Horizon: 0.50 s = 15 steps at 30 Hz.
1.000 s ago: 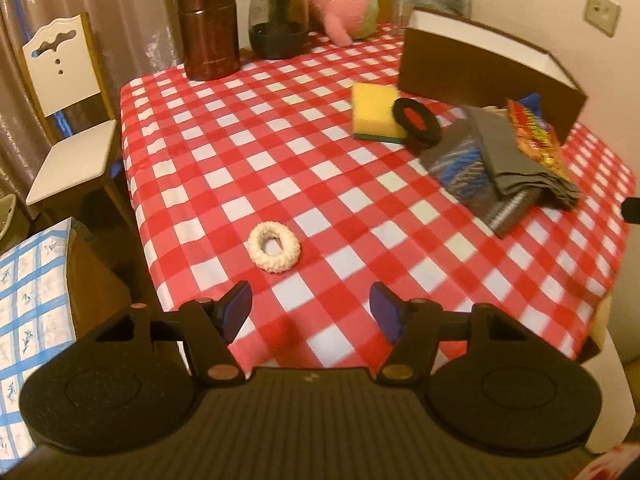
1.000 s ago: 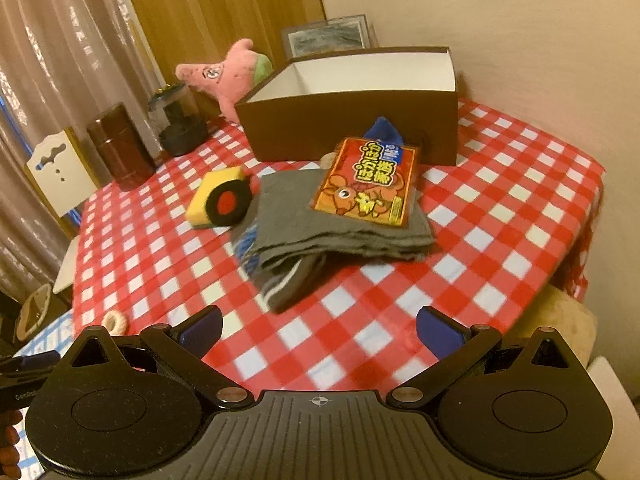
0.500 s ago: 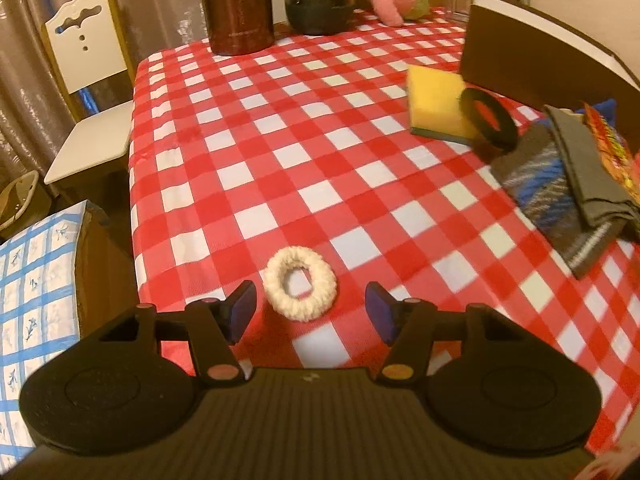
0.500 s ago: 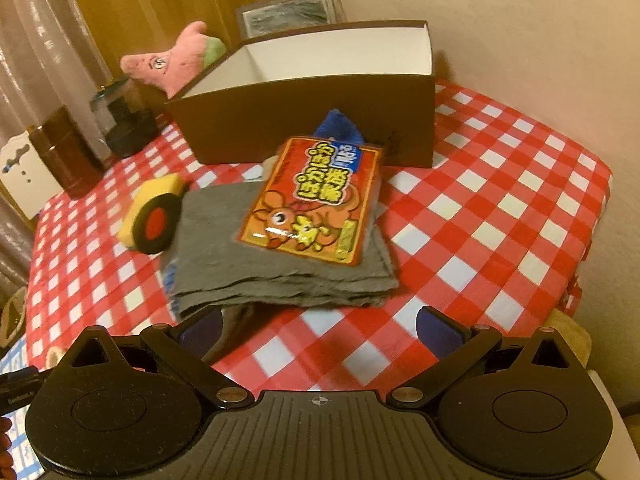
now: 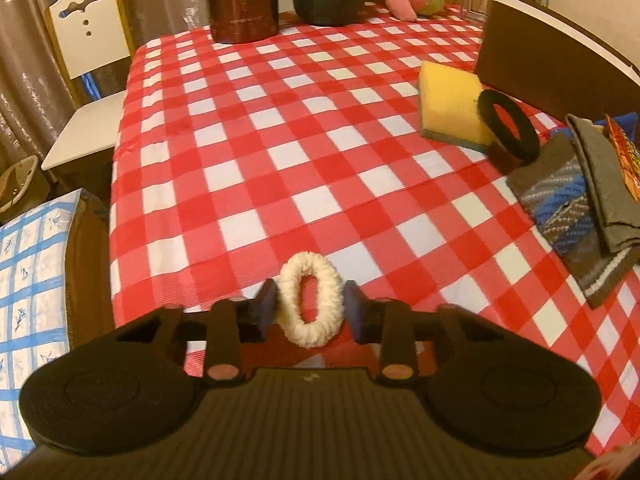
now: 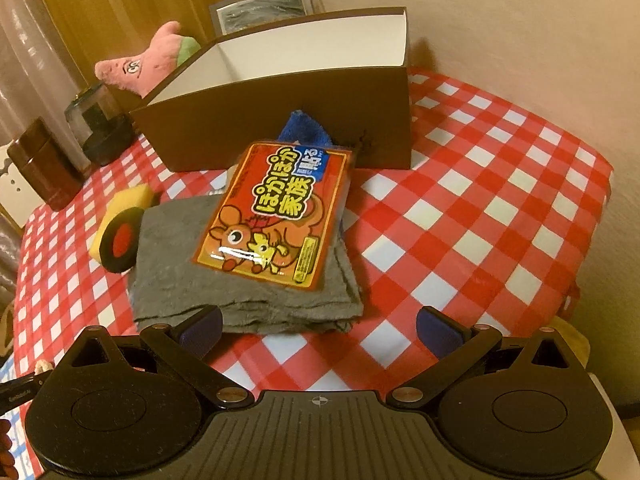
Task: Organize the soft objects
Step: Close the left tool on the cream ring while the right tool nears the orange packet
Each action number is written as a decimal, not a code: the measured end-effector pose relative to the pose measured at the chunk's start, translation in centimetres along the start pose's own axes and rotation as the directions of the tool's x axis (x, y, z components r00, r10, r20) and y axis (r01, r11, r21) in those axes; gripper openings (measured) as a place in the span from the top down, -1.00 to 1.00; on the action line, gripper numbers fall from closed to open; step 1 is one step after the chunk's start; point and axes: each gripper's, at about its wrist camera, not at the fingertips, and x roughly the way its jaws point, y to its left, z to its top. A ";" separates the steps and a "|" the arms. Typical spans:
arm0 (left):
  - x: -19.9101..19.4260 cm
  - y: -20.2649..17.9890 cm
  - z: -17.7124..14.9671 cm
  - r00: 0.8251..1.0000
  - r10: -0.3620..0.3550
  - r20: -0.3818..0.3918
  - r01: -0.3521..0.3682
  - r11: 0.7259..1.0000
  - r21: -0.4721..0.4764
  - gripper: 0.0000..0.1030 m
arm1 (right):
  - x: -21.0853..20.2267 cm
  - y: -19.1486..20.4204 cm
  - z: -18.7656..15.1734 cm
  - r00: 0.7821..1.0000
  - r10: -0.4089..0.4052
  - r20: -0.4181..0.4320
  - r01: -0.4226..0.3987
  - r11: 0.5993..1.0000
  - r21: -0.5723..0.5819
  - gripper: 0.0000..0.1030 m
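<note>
Now pinching a fluffy cream-white fabric scrunchie ring [image 5: 311,309] between the jaws of the left gripper [image 5: 310,311], pads touching both sides and squeezing it into an oval, near the front-left edge of the red-and-white checked counter [image 5: 280,128]. Hovering with the right gripper [image 6: 319,327], jaws spread wide, just before a folded grey cloth stack [image 6: 240,280] carrying a glossy orange packet with Japanese lettering [image 6: 272,216]. Sitting behind the stack: an open brown cardboard box with white inside [image 6: 280,120], toward the counter's far edge. Leaning beside the cloth: a yellow sponge block [image 5: 450,104] touching a black fabric ring [image 5: 509,125].
</note>
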 end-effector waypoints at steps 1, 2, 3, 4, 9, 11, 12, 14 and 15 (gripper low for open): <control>0.0 -0.3 0.0 1.000 -0.002 -0.002 0.002 1.000 0.002 0.61 | 0.1 -0.1 0.2 1.000 0.004 -0.001 -0.004 1.000 -0.001 -0.99; 0.0 -0.6 0.1 1.000 -0.002 -0.002 0.002 1.000 0.004 0.63 | 0.2 -0.1 0.3 1.000 0.007 -0.001 -0.007 1.000 -0.001 -0.99; 0.0 -0.8 0.1 1.000 -0.006 -0.004 0.006 1.000 0.005 0.64 | 0.4 -0.2 0.5 1.000 0.013 -0.001 -0.013 1.000 -0.003 -0.99; 0.0 -1.0 0.1 1.000 -0.010 -0.006 0.010 1.000 0.004 0.65 | 0.5 -0.2 0.7 1.000 0.019 -0.001 -0.019 1.000 -0.006 -0.99; -0.4 -2.7 0.4 1.000 -0.017 -0.020 0.017 1.000 -0.006 0.66 | 1.2 -0.4 1.8 0.999 0.052 0.000 -0.052 0.999 -0.018 -0.99; -0.7 -3.3 0.7 1.000 -0.017 -0.019 0.017 1.000 -0.008 0.66 | 1.5 -0.4 2.3 0.998 0.068 0.005 -0.067 0.997 -0.025 -0.99; -0.9 -3.6 1.0 1.000 -0.018 -0.016 0.018 1.000 -0.009 0.66 | 1.7 -0.4 2.5 0.997 0.075 0.007 -0.075 0.997 -0.030 -0.99; -1.2 -4.2 1.6 1.000 -0.020 -0.009 0.020 1.000 -0.007 0.66 | 2.0 -0.3 3.0 0.995 0.095 0.010 -0.095 0.995 -0.036 -0.99; -1.3 -4.6 1.9 1.000 -0.017 -0.005 0.017 1.000 -0.003 0.66 | 2.3 -0.2 3.2 0.994 0.107 0.012 -0.106 0.994 -0.039 -0.99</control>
